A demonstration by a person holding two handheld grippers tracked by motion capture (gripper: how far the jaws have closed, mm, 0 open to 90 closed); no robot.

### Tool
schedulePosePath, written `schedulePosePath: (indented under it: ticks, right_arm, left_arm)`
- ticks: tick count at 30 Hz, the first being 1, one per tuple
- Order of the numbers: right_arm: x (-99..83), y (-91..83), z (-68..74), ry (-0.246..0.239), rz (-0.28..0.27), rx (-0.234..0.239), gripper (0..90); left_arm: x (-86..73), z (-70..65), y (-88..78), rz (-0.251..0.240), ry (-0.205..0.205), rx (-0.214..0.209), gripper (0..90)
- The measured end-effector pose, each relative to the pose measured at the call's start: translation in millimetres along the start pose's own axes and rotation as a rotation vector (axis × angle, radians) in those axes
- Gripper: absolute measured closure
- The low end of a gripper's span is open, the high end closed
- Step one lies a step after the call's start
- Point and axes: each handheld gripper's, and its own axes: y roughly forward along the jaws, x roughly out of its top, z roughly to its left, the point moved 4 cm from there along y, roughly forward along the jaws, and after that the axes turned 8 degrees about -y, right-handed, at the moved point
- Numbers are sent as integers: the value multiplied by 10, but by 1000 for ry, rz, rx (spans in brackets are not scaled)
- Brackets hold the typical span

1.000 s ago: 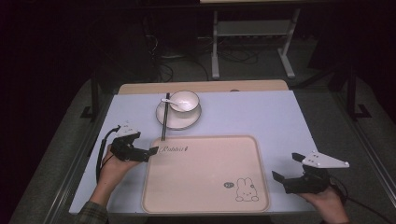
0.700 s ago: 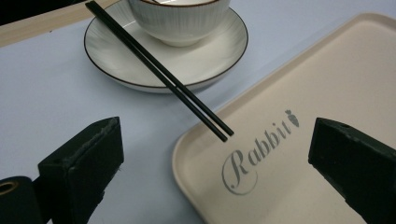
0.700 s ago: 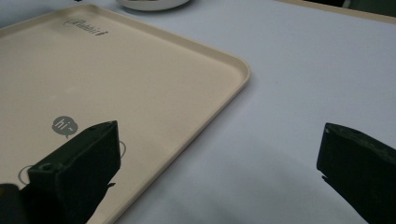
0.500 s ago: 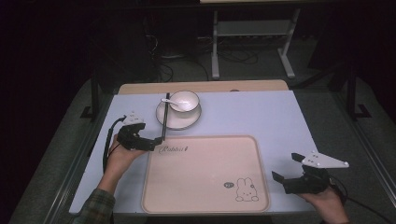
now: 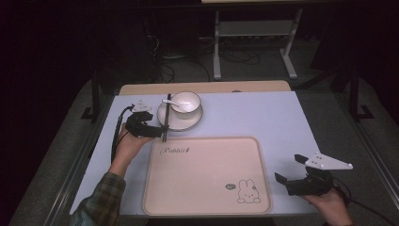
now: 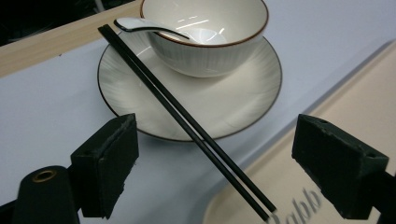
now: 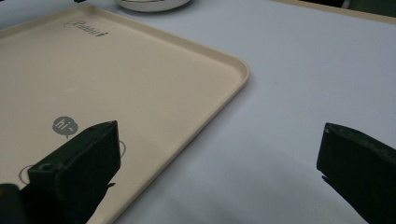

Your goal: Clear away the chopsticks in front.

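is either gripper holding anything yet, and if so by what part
Nothing is held. The left gripper is open, its jaws either side of the chopsticks' lower end without touching them. The right gripper is open over bare table beside the tray.

One overhead camera, two riding close.
High view looked forward and down; both gripper views sat low, sharing the cream rectangular plastic tray (image 5: pixel 207 174) (image 6: pixel 327 116) (image 7: pixel 93 79).

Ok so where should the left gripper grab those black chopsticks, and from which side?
Probably at the near ends of the chopsticks, where they overhang the plate rim and bridge to the tray edge, leaving a gap beneath. The left gripper already straddles them, jaws open, one on each side. Come down from above and close across the pair, clear of the bowl.
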Motion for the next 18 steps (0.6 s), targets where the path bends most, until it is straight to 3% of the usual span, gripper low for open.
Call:
schedulePosePath:
  ticks: [4,8,12,18]
  right_arm:
    - [-2,-5,1,-1,-1,1,0]
    - [-1,-5,5,-1,-2,3,0]
    - [-2,-9,3,0,-4,4,0]
    - [-8,-18,-8,4,-5,4,0]
  left_arm:
    - [74,36,137,33,29,45,278]
    - [109,57,277,67,32,61,377]
    - [112,108,412,104,-3,63,474]
    - [92,128,510,114,-32,71,531]
